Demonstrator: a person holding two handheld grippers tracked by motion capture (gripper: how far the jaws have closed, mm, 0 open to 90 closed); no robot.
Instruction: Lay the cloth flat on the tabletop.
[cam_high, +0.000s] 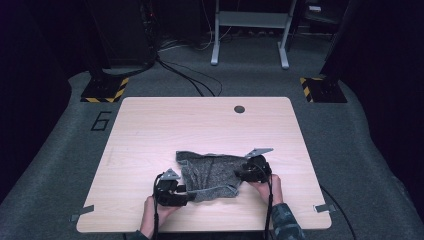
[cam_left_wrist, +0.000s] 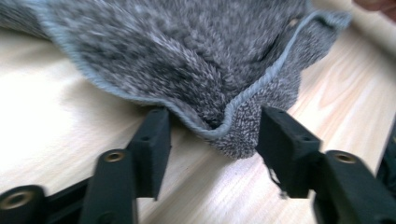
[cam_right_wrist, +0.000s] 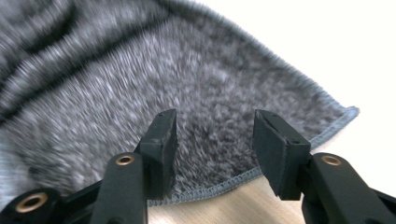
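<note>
A grey knitted cloth (cam_high: 210, 175) with a pale stitched hem lies rumpled on the near half of the wooden table (cam_high: 200, 125). My left gripper (cam_high: 186, 192) is at the cloth's near left corner. In the left gripper view the jaws of the left gripper (cam_left_wrist: 212, 135) stand apart, and a folded lip of the cloth (cam_left_wrist: 187, 56) sags between them without being pinched. My right gripper (cam_high: 241, 175) is at the cloth's right edge. The right gripper (cam_right_wrist: 215, 140) has its jaws open over the cloth (cam_right_wrist: 116, 84), just inside the hem.
A round cable hole (cam_high: 239, 109) sits near the table's far edge. Tape tabs mark the near corners (cam_high: 81, 212) (cam_high: 325, 207). Bare wood surrounds the cloth. Beyond the table are floor cables (cam_high: 190, 77) and a metal frame (cam_high: 250, 30).
</note>
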